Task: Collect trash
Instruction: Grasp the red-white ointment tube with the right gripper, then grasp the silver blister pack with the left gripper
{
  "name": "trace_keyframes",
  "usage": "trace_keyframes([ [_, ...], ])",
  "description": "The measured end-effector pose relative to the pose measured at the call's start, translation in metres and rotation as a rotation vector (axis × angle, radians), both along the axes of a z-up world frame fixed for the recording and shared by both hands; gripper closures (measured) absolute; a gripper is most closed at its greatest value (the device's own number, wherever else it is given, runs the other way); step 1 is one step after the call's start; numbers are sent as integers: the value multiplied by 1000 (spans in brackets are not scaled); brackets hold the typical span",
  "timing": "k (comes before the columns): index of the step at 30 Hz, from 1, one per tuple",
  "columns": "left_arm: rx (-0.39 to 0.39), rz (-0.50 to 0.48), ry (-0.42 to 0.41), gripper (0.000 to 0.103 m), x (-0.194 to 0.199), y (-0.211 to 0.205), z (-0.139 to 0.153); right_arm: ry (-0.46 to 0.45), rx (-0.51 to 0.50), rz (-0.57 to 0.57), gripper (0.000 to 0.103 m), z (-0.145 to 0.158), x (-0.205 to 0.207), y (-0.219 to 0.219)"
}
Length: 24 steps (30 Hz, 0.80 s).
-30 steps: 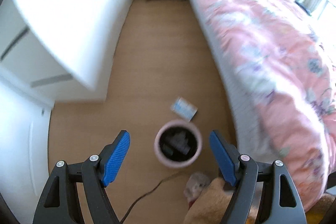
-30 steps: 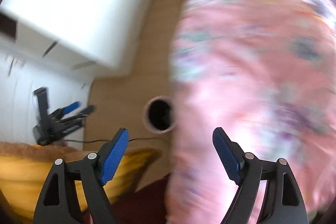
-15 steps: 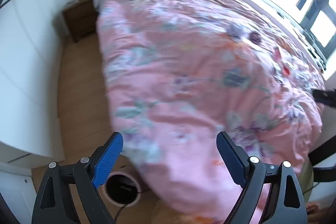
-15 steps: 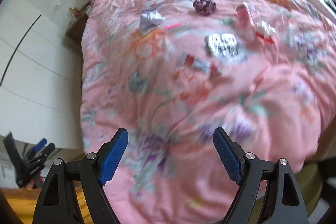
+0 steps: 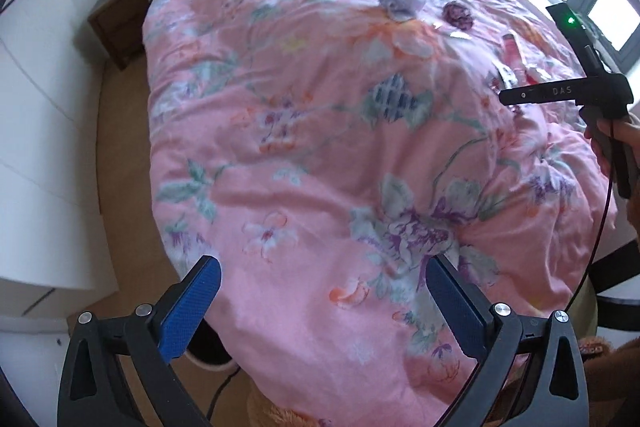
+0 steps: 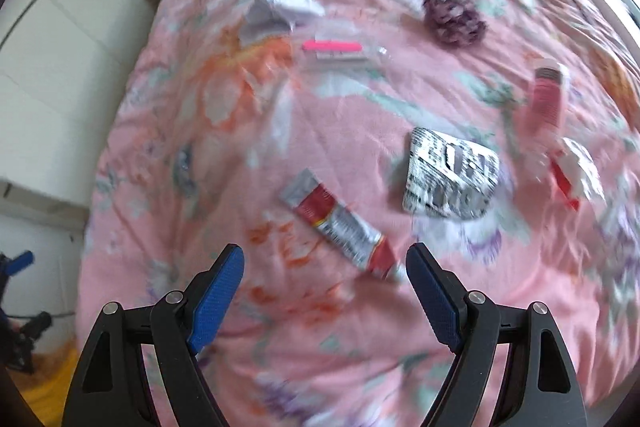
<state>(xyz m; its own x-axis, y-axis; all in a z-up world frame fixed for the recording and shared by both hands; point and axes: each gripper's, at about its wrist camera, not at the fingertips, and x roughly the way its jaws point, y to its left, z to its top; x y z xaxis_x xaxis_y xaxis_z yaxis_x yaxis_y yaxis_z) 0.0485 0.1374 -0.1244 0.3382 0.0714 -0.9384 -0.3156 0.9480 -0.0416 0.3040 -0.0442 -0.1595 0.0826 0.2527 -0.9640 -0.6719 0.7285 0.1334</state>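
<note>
Presently the right gripper (image 6: 324, 269) hangs over the pink floral quilt (image 6: 280, 147) with its jaws apart and nothing between them; a red and silver tube (image 6: 340, 223) lies just ahead of its fingertips, a crumpled foil wrapper (image 6: 450, 175) beside that, and white crumpled paper (image 6: 282, 7) further up. The left gripper (image 5: 318, 295) has just been opening, jaws wide and empty, over the quilt's near end.

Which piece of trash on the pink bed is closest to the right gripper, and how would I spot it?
Find the pink flowered bedspread. Just ahead of the open right gripper lies a flattened tube, silver with red bands, lying slantwise. Its neighbours differ: a crinkly black-and-silver wrapper and a white crumpled paper.
</note>
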Motion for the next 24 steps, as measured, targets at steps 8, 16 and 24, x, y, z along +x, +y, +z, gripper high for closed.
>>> trace_keyframes([
  [8, 7, 79, 26, 1, 0, 0, -4, 23, -10, 45, 21, -26, 16, 5],
  [16, 3, 59, 36, 1, 14, -10, -6, 85, 76, 26, 75, -18, 17, -8],
  [24, 2, 13, 17, 1, 36, -21, 0, 151, 214, -104, 78, 0, 10, -41],
])
